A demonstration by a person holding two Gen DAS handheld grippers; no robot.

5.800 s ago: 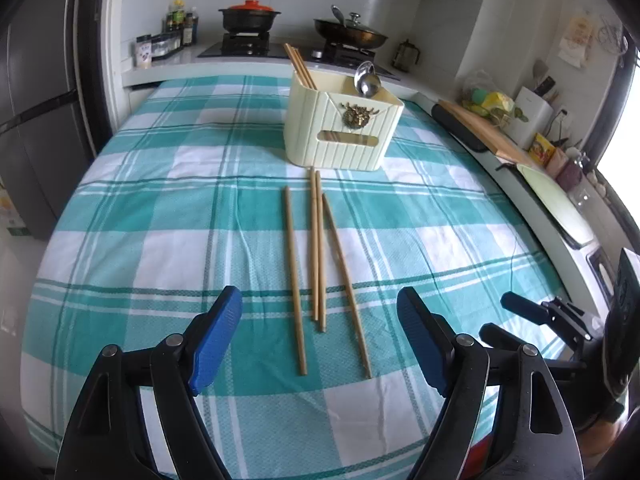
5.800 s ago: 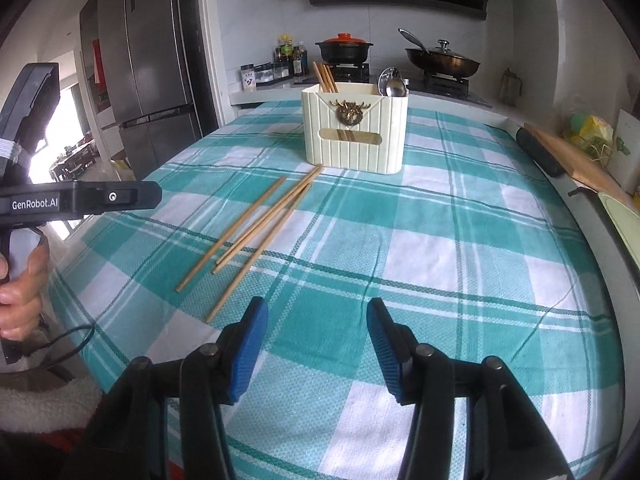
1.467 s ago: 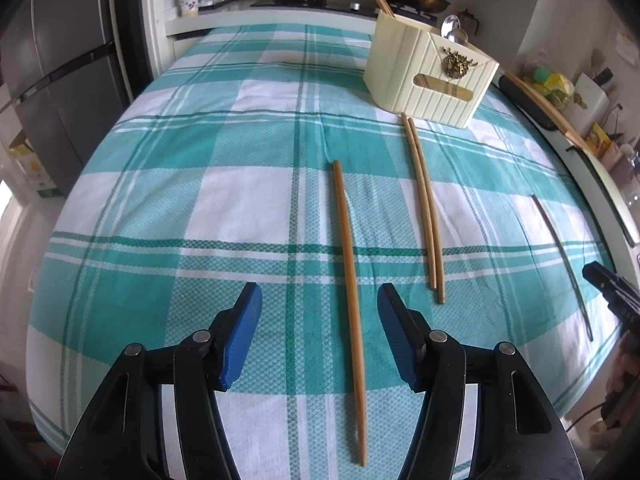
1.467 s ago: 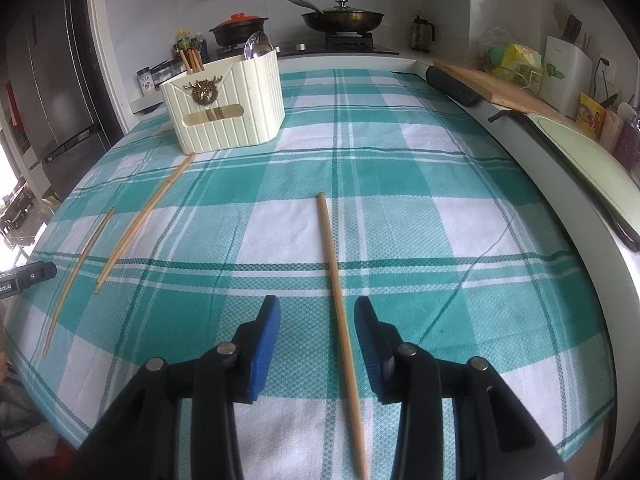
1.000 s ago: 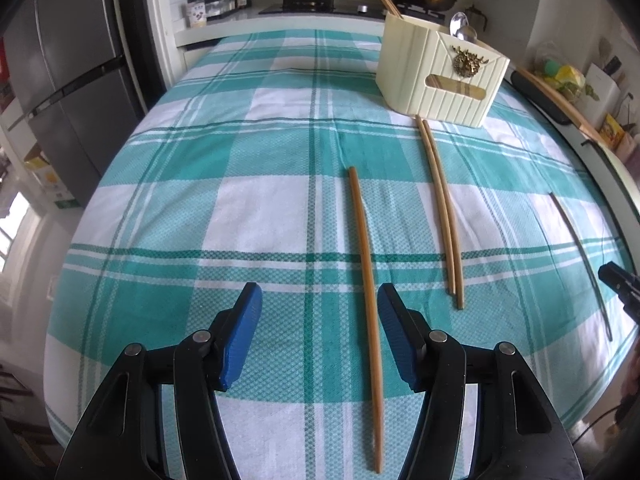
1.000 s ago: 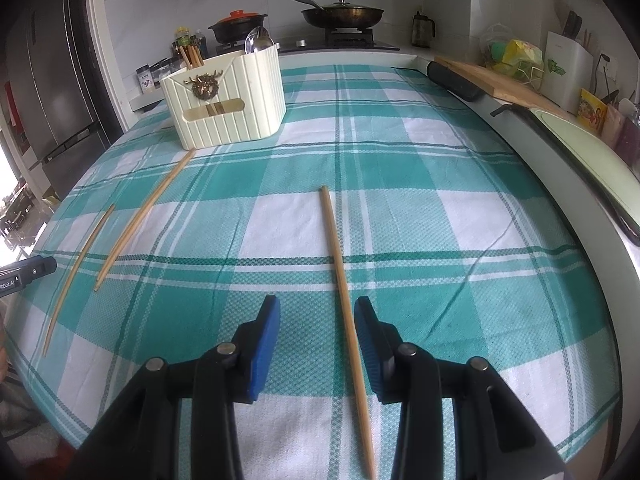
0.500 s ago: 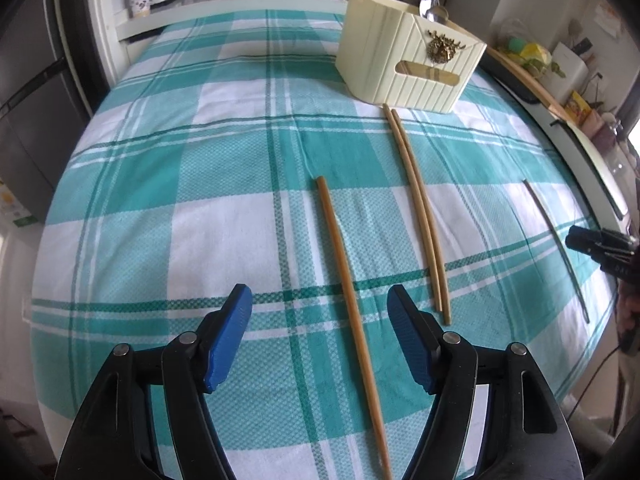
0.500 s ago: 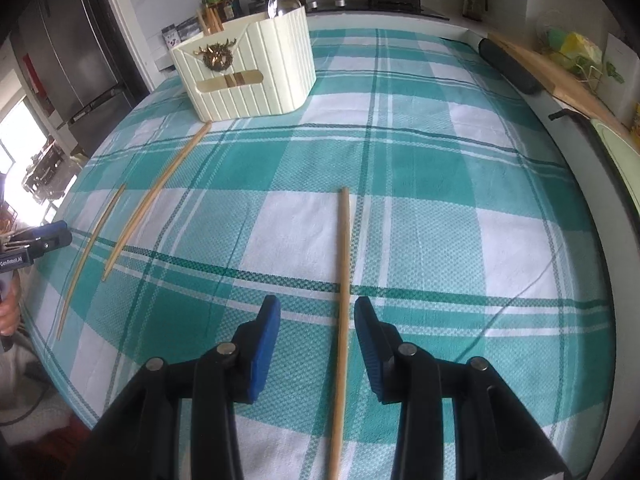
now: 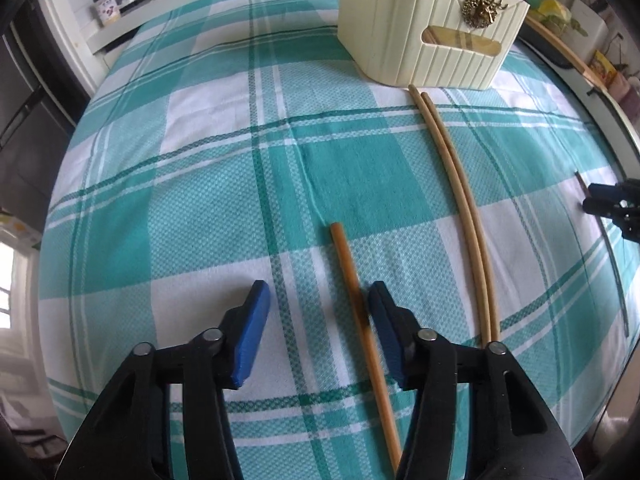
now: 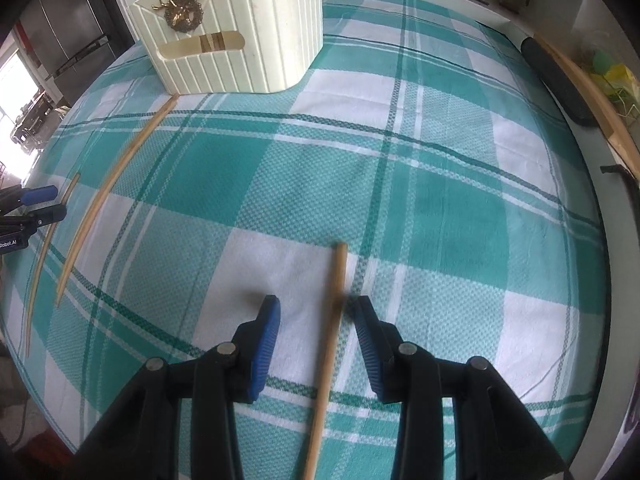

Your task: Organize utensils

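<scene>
Lying on the checked tablecloth, a wooden chopstick [image 9: 352, 276] runs between the fingers of my left gripper [image 9: 318, 300]. It rests against the right pad [image 9: 384, 328] while the left pad stands clear; the jaws are closing. Another chopstick [image 10: 334, 308] lies between the fingers of my right gripper [image 10: 316, 308], close to its right pad [image 10: 366, 340]; these jaws are closing too. A pair of chopsticks [image 9: 460, 184] lies between the two spots, pointing at the cream utensil holder [image 9: 432, 40], which has chopsticks inside. In the right wrist view the holder [image 10: 240, 40] stands at the far left.
The right gripper [image 9: 612, 208] shows at the right edge of the left wrist view, and the left gripper [image 10: 32, 204] at the left edge of the right wrist view. A cutting board [image 10: 592, 92] lies past the table's right side. A fridge [image 10: 60, 32] stands at the far left.
Both grippers have moved forward along their chopsticks toward the holder and sunk slightly. Both pairs of jaws have narrowed, and each chopstick now sits near a right pad.
</scene>
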